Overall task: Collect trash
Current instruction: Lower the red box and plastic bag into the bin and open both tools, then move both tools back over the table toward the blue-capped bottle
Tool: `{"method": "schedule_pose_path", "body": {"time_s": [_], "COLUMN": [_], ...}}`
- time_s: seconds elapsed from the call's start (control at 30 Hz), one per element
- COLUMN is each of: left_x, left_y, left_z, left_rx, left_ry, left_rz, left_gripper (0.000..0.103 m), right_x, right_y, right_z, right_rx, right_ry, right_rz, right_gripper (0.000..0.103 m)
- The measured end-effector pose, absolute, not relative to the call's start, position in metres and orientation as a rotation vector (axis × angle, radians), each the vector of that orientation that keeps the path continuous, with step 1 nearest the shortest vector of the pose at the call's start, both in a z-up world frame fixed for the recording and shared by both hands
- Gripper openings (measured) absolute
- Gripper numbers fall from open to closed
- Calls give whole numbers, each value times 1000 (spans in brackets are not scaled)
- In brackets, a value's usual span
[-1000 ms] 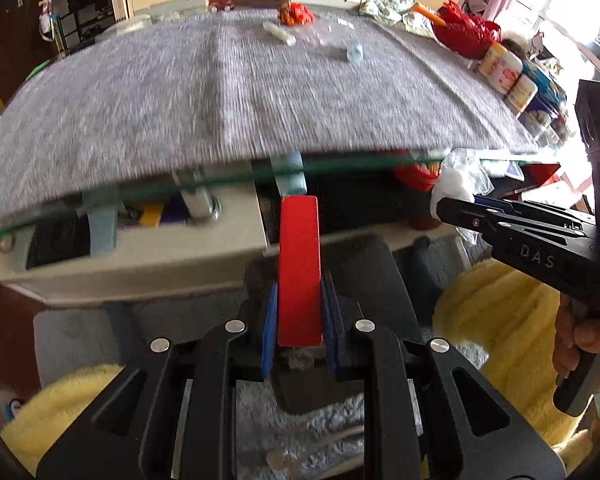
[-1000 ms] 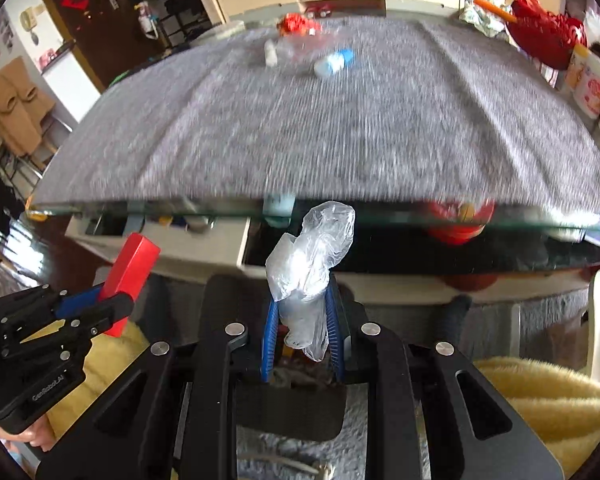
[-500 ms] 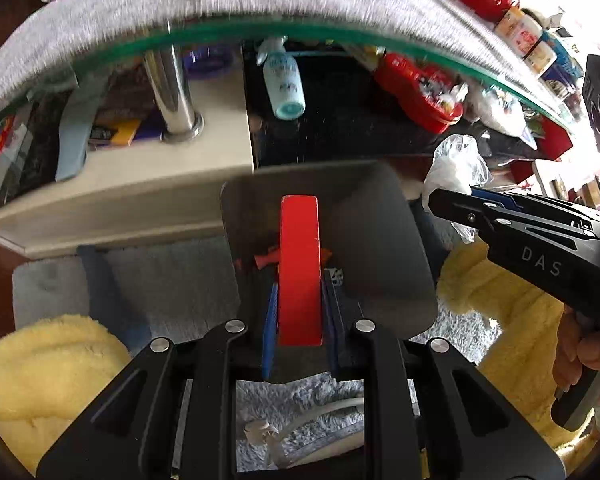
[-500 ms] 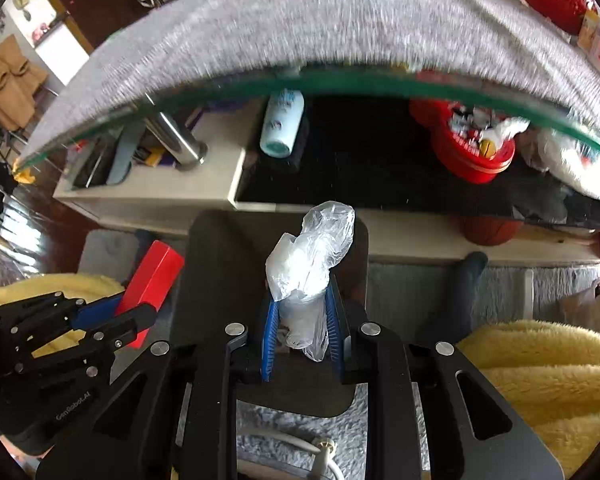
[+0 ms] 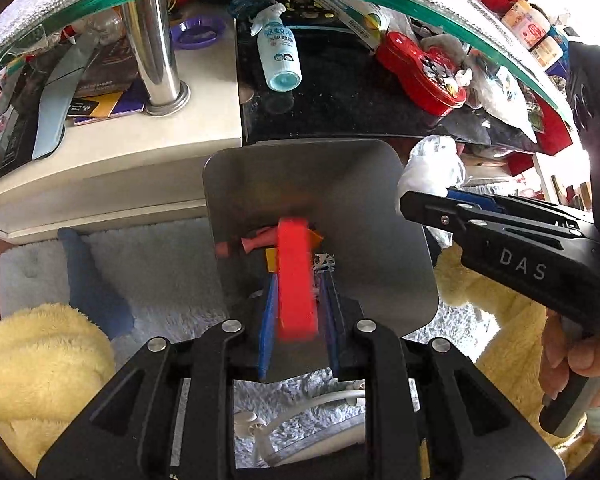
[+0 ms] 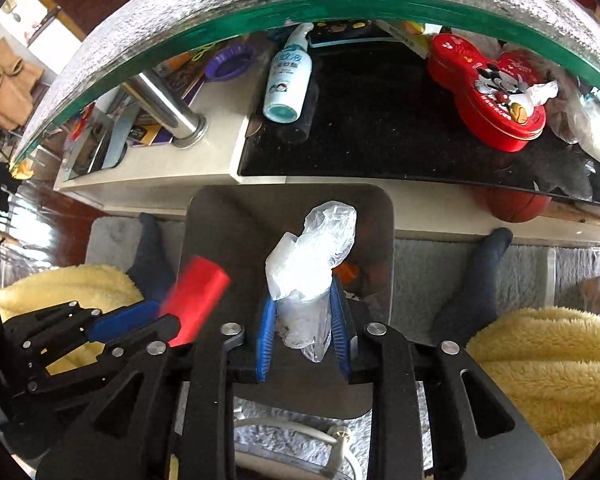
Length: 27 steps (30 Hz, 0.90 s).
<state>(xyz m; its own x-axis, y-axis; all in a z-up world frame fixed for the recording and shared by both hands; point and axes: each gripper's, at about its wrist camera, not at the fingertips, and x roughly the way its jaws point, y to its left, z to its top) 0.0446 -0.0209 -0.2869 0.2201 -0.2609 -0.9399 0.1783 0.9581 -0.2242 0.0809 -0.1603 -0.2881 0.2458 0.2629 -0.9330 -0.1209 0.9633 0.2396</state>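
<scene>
Both loads over bin, not dropped yet. Left gripper loosening on blurred red box; right gripper clamps plastic wrap. Older scraps at 12 o'clock inside.

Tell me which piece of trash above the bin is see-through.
The crumpled plastic bag, pinched in the right tool: clear and wrinkled. The red block at the left tool is solid and opaque.
</scene>
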Motion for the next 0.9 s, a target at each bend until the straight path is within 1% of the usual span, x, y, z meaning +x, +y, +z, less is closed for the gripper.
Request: {"method": "schedule_pose_path", "body": {"time_s": [0.03, 0.1, 0.13, 0.17, 0.2, 0.27, 0.3, 0.33, 0.37, 0.4, 0.47, 0.5, 0.57, 0.7, 0.9], "left_x": [46, 46, 46, 46, 47, 47, 48, 48, 48, 49, 50, 50, 51, 56, 70], "left_y": [-20, -20, -19, -18, -17, -16, -15, -13, -12, -10, -6, -4, -1, 4, 7], "left_z": [-287, -286, -286, -284, -283, -279, -276, -273, -270, -266, -259, -256, -247, -226, -200], "left_rx": [-77, -78, -80, -80, -79, -65, -56, -44, -39, -35, -31, -30, -27, -16, -18], "left_ry": [1315, 1311, 1308, 1306, 1302, 1285, 1275, 1264, 1256, 1246, 1228, 1221, 1201, 1159, 1115], "left_rz": [-305, -301, -300, -299, -296, -282, -275, -265, -258, -249, -236, -232, -221, -202, -204], "left_gripper": [23, 26, 28, 32, 35, 49, 53, 60, 67, 70, 81, 83, 90, 95, 95], "right_x": [81, 82, 83, 83, 84, 84, 84, 84, 85, 85, 86, 87, 89, 95, 114], "right_y": [-162, -164, -165, -168, -170, -174, -177, -179, -182, -184, -188, -190, -194, -203, -214], "right_z": [-288, -287, -287, -286, -285, -280, -277, -275, -271, -267, -260, -256, -248, -228, -193], "right_rx": [133, 138, 140, 148, 151, 155, 159, 163, 167, 170, 178, 182, 190, 212, 208], "right_ry": [1297, 1292, 1291, 1291, 1288, 1273, 1263, 1254, 1241, 1232, 1218, 1213, 1196, 1155, 1080], "right_rz": [261, 246, 241, 237, 231, 220, 214, 209, 201, 197, 199, 199, 198, 190, 169], "right_gripper": [48, 56, 58, 60, 65, 72, 79, 87, 90, 95, 96, 96, 97, 98, 98]}}
